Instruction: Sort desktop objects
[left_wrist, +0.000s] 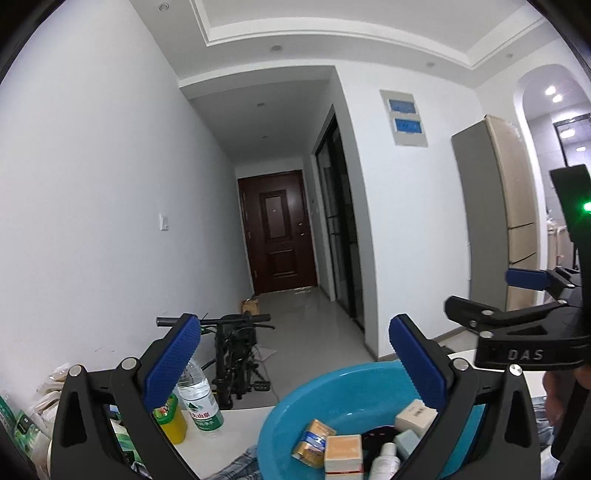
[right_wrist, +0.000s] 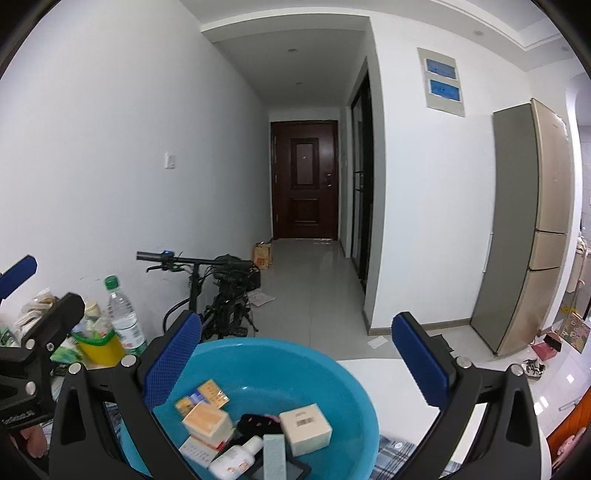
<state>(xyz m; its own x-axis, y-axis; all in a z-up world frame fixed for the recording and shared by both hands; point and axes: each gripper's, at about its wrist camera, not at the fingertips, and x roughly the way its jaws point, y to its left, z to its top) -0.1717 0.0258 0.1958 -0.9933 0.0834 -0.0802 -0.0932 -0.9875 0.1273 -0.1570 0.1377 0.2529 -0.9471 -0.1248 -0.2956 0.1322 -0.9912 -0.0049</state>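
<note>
A blue plastic basin (left_wrist: 332, 384) (right_wrist: 280, 365) sits on the white table and holds several small things: an orange box (left_wrist: 343, 450) (right_wrist: 207, 424), a beige box (left_wrist: 415, 415) (right_wrist: 304, 428), a gold packet (left_wrist: 314, 437) (right_wrist: 207, 397), a white bottle (right_wrist: 236, 459) and a black item (right_wrist: 258, 422). My left gripper (left_wrist: 295, 369) hovers open above the basin with nothing between its blue pads. My right gripper (right_wrist: 295, 363) is likewise open and empty over the basin. The right gripper also shows at the right edge of the left wrist view (left_wrist: 480, 295).
At the table's left stand a water bottle (left_wrist: 199, 398) (right_wrist: 123, 317), a yellow container (left_wrist: 171, 419) (right_wrist: 99, 345) and snack packets (right_wrist: 37, 306). A folded bicycle (right_wrist: 221, 288) leans by the wall. A checked cloth (right_wrist: 395, 456) lies under the basin. A fridge (right_wrist: 532, 229) stands right.
</note>
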